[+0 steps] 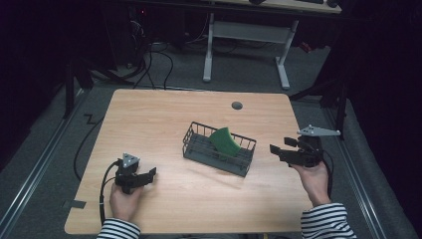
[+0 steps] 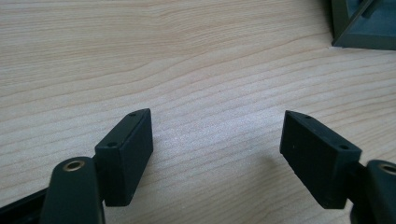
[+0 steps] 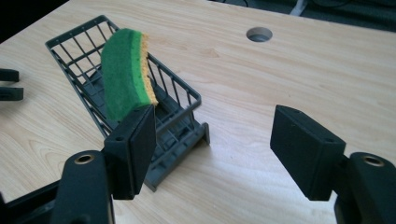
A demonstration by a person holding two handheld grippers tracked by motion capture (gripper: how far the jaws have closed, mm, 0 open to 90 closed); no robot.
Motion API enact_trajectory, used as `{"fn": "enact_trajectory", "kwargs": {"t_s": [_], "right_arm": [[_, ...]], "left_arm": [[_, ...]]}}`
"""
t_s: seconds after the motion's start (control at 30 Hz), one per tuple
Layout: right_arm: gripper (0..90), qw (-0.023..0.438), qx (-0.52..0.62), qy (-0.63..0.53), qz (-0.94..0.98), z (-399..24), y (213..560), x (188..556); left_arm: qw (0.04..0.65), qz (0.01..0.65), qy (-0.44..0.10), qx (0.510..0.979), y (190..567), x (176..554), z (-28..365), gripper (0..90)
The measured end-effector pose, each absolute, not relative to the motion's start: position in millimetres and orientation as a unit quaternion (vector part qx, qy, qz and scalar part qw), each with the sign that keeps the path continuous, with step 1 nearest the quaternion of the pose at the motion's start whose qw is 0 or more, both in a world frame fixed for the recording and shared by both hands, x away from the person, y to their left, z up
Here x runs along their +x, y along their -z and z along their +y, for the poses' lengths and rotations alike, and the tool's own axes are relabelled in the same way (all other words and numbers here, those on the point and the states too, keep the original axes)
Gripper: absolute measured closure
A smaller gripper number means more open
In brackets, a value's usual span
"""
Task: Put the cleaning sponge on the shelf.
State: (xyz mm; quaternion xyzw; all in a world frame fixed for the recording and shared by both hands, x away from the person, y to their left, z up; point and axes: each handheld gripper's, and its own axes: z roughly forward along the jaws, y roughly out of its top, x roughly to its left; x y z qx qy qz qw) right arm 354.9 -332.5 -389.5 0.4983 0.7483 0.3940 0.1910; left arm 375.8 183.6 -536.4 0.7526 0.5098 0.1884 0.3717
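A dark grey wire basket (image 1: pixel 214 162) stands at the middle of the wooden table. A green sponge (image 1: pixel 225 141) with a yellow underside leans upright inside it, against the far wall. My right gripper (image 1: pixel 281 147) is held to the right of the basket, its jaws pointing toward it. In the right gripper view the right gripper (image 3: pixel 212 135) is open and empty, with the sponge (image 3: pixel 123 74) and basket (image 3: pixel 74 44) ahead on the left. My left gripper (image 1: pixel 149 173) rests near the front left of the table. It is open over bare wood in the left gripper view (image 2: pixel 217 140).
A round cable hole (image 1: pixel 237 105) sits in the tabletop behind the basket. A corner of the basket (image 2: pixel 364 28) shows at the upper right of the left gripper view. Beyond the table's far edge stand white desk legs (image 1: pixel 283 64) and floor cables.
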Motion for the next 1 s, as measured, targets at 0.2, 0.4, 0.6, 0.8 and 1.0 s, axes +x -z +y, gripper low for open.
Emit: {"fn": "enact_trajectory", "kwargs": {"t_s": [0.2, 0.4, 0.6, 0.8, 1.0], "right_arm": [[31.9, 0.19, 0.515, -0.398, 0.735, -347.3, 401.5, 344.0], [32.0, 0.191, 0.528, -0.407, 0.721, -358.9, 412.6, 333.1], [32.2, 0.188, 0.545, -0.402, 0.712, -365.4, 432.2, 325.9], [32.4, 0.185, 0.555, -0.399, 0.706, -367.0, 447.1, 322.6], [32.9, 0.176, 0.569, -0.401, 0.696, -367.5, 469.2, 320.7]], "left_arm": [[0.372, 0.51, -0.189, 0.753, 536.4, 375.8, 183.6, 26.0], [0.37, 0.51, -0.19, 0.753, 536.3, 375.7, 183.3, 26.0], [0.369, 0.509, -0.189, 0.754, 536.2, 375.7, 183.1, 26.0], [0.37, 0.509, -0.19, 0.754, 536.3, 375.7, 183.0, 25.9], [0.369, 0.509, -0.19, 0.754, 536.4, 375.7, 182.9, 25.9]]}}
